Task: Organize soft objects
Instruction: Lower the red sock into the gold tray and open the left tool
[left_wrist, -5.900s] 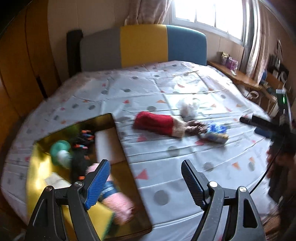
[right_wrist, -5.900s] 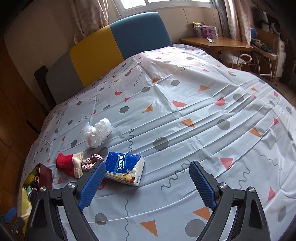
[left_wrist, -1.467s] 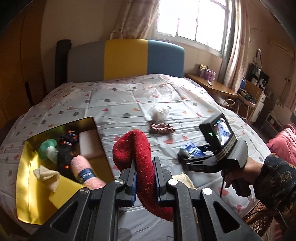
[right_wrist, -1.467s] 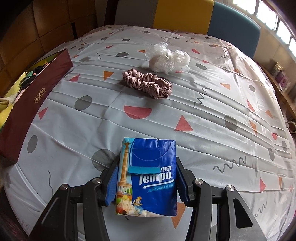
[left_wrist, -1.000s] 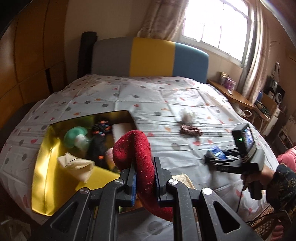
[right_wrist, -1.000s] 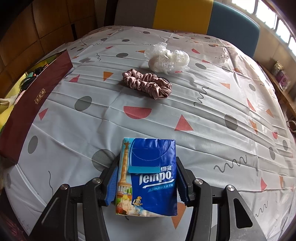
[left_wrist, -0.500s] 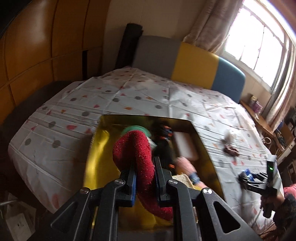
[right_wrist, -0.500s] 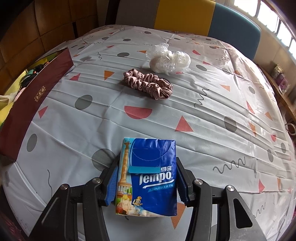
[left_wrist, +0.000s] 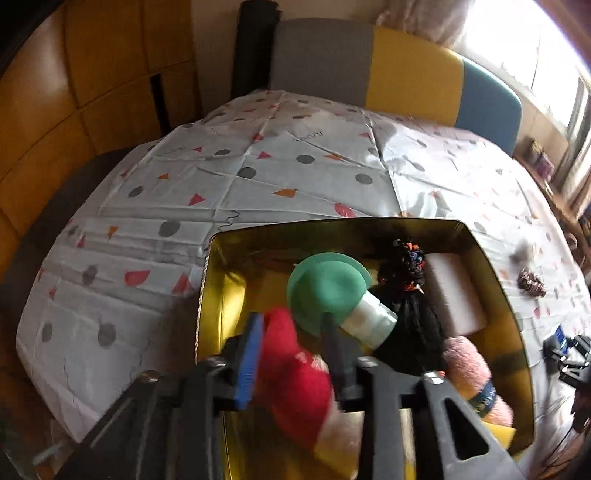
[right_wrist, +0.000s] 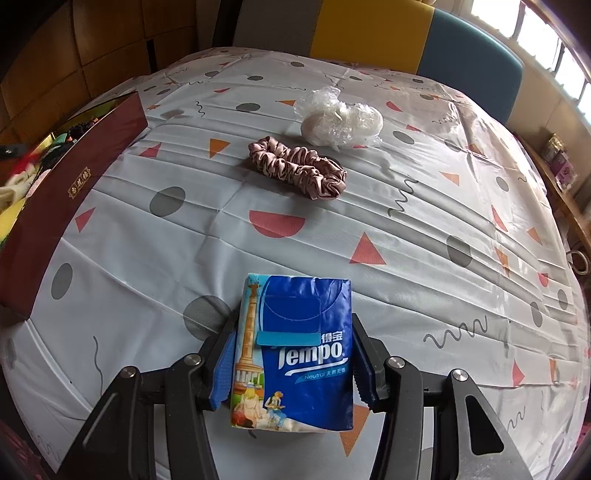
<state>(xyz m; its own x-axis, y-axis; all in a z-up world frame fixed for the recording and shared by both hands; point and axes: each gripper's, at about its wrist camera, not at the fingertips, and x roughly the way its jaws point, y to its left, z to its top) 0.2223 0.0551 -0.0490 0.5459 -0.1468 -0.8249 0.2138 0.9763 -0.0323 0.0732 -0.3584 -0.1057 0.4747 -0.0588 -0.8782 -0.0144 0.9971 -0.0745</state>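
My left gripper (left_wrist: 291, 354) hangs over the near left part of the gold-lined box (left_wrist: 332, 227). Its jaws stand part open, with the red sock (left_wrist: 295, 373) loose between them, sagging into the box. My right gripper (right_wrist: 291, 354) is shut on the blue Tempo tissue pack (right_wrist: 295, 350), held just above the patterned sheet (right_wrist: 424, 229). A pink scrunchie (right_wrist: 299, 168) and a clear plastic-wrapped bundle (right_wrist: 340, 118) lie on the sheet beyond it. The box's maroon side (right_wrist: 62, 199) shows at the left of the right wrist view.
Inside the box lie a green-capped bottle (left_wrist: 332, 295), a black tangle with beads (left_wrist: 410, 291), a white block (left_wrist: 454, 295) and a pink plush roll (left_wrist: 472, 373). The grey, yellow and blue headboard (left_wrist: 406, 85) stands at the far end. A wooden shelf (right_wrist: 565, 192) runs on the right.
My left gripper has moved down over the box and its jaws have opened, so the red sock is slipping out. My right gripper has stayed still with the tissue pack.
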